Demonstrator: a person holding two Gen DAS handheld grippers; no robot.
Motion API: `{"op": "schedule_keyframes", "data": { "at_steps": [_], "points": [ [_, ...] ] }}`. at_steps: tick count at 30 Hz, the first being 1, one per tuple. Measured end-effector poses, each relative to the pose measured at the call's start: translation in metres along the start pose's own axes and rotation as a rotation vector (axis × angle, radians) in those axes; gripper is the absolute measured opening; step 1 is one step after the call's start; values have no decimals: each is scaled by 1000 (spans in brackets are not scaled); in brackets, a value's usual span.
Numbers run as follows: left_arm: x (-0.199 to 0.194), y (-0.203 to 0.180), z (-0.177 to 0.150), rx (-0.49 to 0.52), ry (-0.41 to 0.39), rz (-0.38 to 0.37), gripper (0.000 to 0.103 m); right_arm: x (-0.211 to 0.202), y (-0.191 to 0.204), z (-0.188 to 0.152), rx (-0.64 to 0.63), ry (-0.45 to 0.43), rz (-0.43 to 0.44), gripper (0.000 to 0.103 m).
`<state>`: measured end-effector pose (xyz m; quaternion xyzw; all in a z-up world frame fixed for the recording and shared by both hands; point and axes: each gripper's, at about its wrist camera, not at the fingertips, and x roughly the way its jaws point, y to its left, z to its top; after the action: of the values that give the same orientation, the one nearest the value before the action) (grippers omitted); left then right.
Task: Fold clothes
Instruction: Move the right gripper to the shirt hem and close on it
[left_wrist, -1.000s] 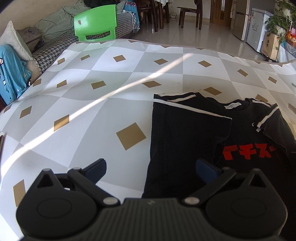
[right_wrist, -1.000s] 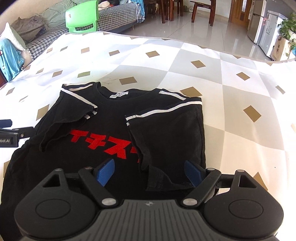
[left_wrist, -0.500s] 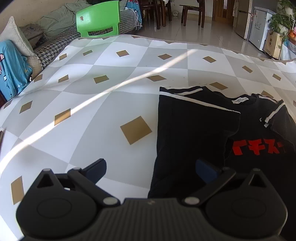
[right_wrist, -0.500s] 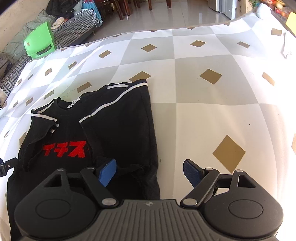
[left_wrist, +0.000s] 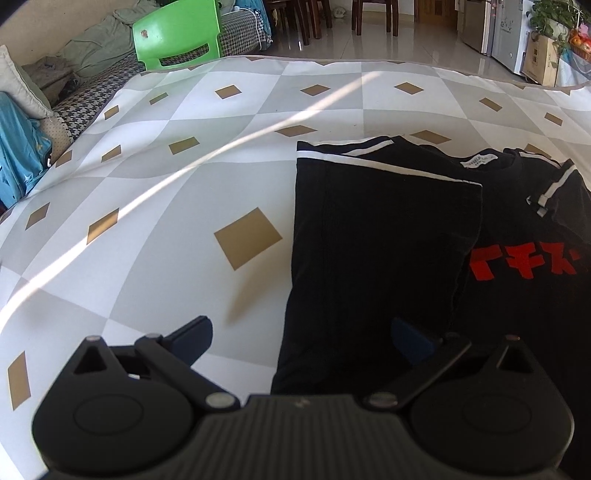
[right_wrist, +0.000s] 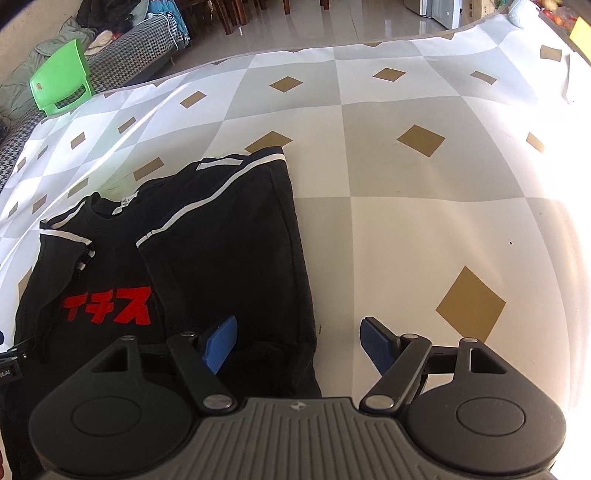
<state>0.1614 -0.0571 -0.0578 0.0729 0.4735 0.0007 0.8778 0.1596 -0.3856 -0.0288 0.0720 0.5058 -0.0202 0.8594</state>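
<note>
The left gripper (left_wrist: 301, 338) hangs with its jaws wide over the black T-shirt's (left_wrist: 376, 240) folded edge, nothing pinched, and the right gripper (right_wrist: 299, 341) straddles the opposite folded edge, its jaws closing with cloth between them but not pressed. The shirt lies flat on the diamond-patterned cloth (right_wrist: 424, 221), its sides folded in, running from 6 toward 12 o'clock. A green chair (left_wrist: 177, 35) stands beyond at 11 o'clock.
</note>
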Motion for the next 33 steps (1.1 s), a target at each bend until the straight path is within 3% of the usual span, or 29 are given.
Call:
{"op": "schedule_keyframes", "data": {
  "at_steps": [11, 14, 19, 21, 24, 31, 33],
  "points": [
    [-7, -3, -7, 3, 4, -31, 103, 11, 21, 4, -76, -36, -46, 72],
    [-9, -4, -10, -5, 10, -43, 103, 10, 24, 5, -83, -47, -36, 59],
    [-12, -8, -13, -3, 16, -57, 103, 10, 27, 6, -87, -53, -22, 45],
    [-13, -9, -14, 2, 20, -62, 103, 9, 28, 7, -87, -54, -19, 32],
    [-14, -9, -14, 4, 24, -67, 103, 8, 31, 7, -95, -52, -12, 22],
    [-13, -8, -15, -5, 27, -73, 103, 9, 27, 8, -70, -55, -1, 24],
    [-13, -8, -15, -4, 25, -72, 103, 10, 25, 8, -69, -57, -4, 34]
  ]
}}
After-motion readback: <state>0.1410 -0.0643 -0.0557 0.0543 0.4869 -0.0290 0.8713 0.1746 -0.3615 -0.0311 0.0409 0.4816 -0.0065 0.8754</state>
